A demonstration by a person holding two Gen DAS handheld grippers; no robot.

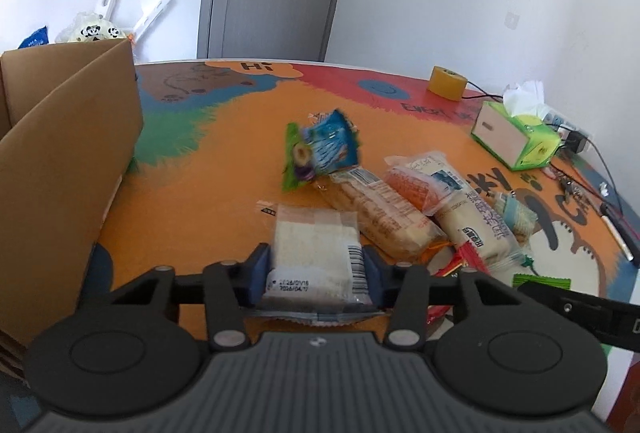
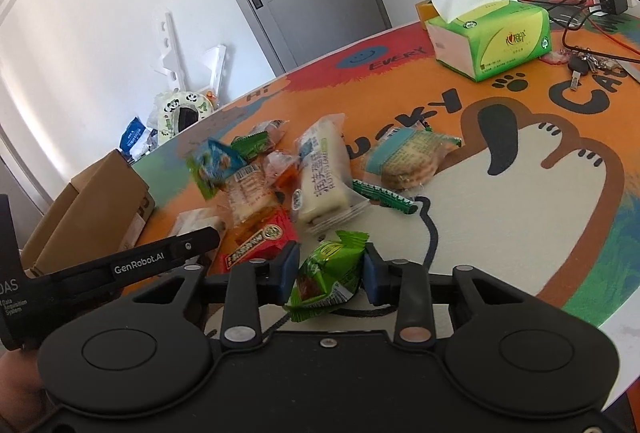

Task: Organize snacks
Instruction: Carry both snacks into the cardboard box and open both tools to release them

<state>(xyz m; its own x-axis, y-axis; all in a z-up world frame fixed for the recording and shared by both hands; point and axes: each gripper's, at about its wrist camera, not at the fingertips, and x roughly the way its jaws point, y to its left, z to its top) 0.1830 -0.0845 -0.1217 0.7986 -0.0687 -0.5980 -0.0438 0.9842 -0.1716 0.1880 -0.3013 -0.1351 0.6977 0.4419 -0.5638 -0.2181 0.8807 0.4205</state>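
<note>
Left tongs (image 1: 316, 273): clamped on white cake packet (image 1: 314, 249)
Right tongs (image 2: 331, 273): gripping green candy packet (image 2: 326, 273)
Surface (image 2: 500, 233): colourful mat

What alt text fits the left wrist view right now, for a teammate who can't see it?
The left gripper is closed on a white cake in a clear wrapper, on a colourful cartoon table mat. Behind it lies a loose pile of wrapped snacks; an open cardboard box stands at left, a green tissue box and yellow tape roll far right.
</note>
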